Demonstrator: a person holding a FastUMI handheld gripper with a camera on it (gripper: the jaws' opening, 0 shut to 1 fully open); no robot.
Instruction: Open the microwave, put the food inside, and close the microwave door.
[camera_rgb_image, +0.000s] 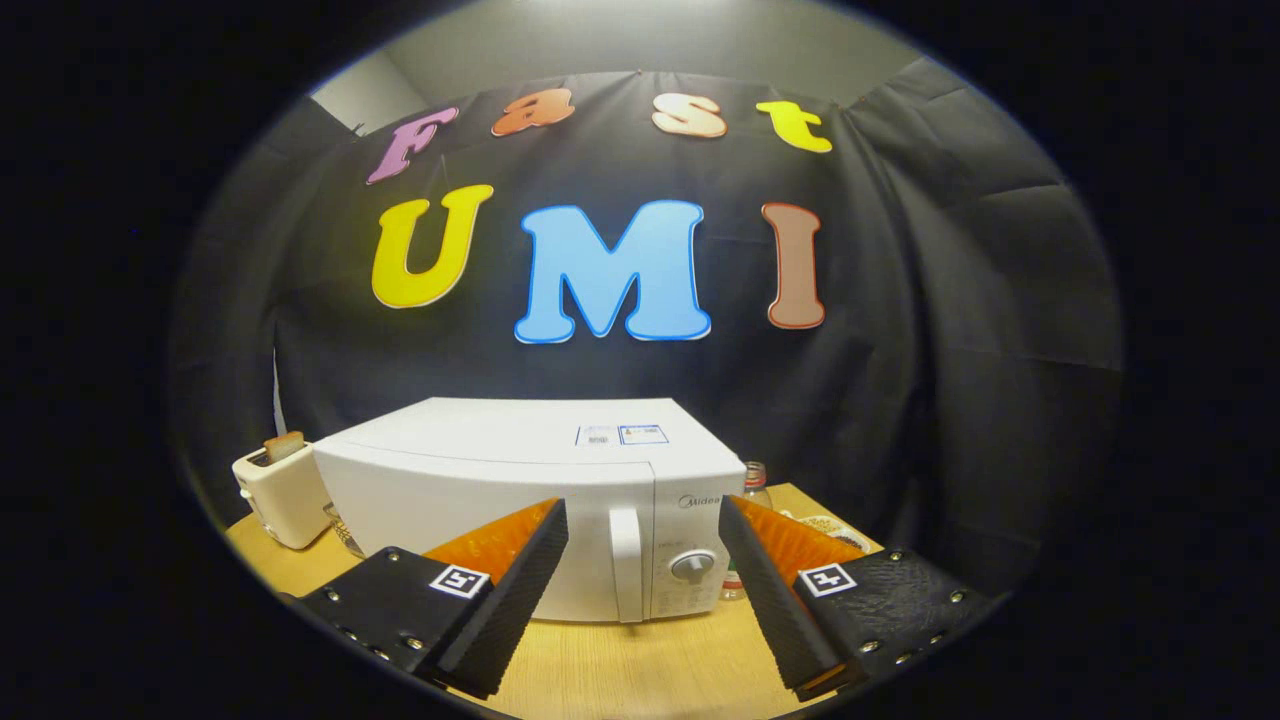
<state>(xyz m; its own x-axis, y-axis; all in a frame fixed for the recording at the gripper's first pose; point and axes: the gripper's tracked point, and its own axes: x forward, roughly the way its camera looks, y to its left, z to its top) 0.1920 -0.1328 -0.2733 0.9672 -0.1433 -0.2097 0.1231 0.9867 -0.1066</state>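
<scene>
fingers (640, 545) apart, empty | microwave (520, 500) door shut, just ahead | handle (626, 562) between fingers

A pale wooden tabletop (620, 660) carries everything here. A white box-shaped microwave (520, 480) with its door shut stands squarely on it, a vertical handle and 1 round dial on its front. Just beside the microwave's far corner sits a cream toaster (282, 492) with a slice of bread poking from the top. Behind the microwave on the other side stands a clear bottle (755, 485) — only partly seen — near a patterned plate (825, 527).
</scene>
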